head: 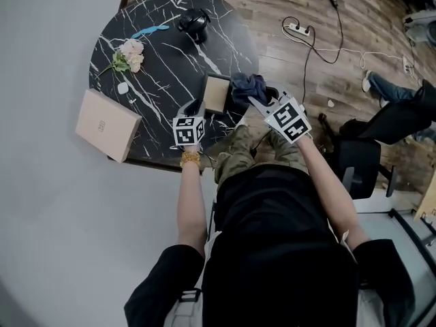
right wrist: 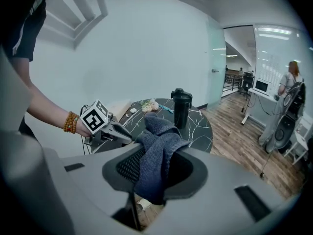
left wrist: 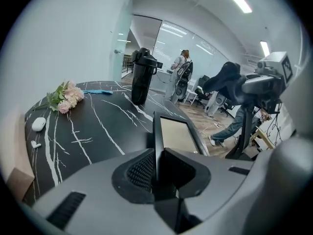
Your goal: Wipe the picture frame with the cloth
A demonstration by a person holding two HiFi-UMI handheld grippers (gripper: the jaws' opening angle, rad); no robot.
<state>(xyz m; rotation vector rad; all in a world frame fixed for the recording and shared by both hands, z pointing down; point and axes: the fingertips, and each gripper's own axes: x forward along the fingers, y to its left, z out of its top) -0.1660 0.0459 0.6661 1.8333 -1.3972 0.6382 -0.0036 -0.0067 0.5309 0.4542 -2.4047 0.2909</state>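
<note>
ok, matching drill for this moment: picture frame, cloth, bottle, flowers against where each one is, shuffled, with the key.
1 picture frame
2 cloth
3 bottle
4 flowers

A lying near the table left edge, head view
B clamped in the left claw
C standing at the table's far edge
D clamped in the right claw

Pairs: 1-B, 2-D, 3-C, 4-A

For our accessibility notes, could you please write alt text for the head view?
A person's left hand-held gripper clamps a picture frame at a black marble table; the right hand-held gripper holds a dark blue cloth beside it. Flowers, a bottle and a tan box sit on the table.
</note>
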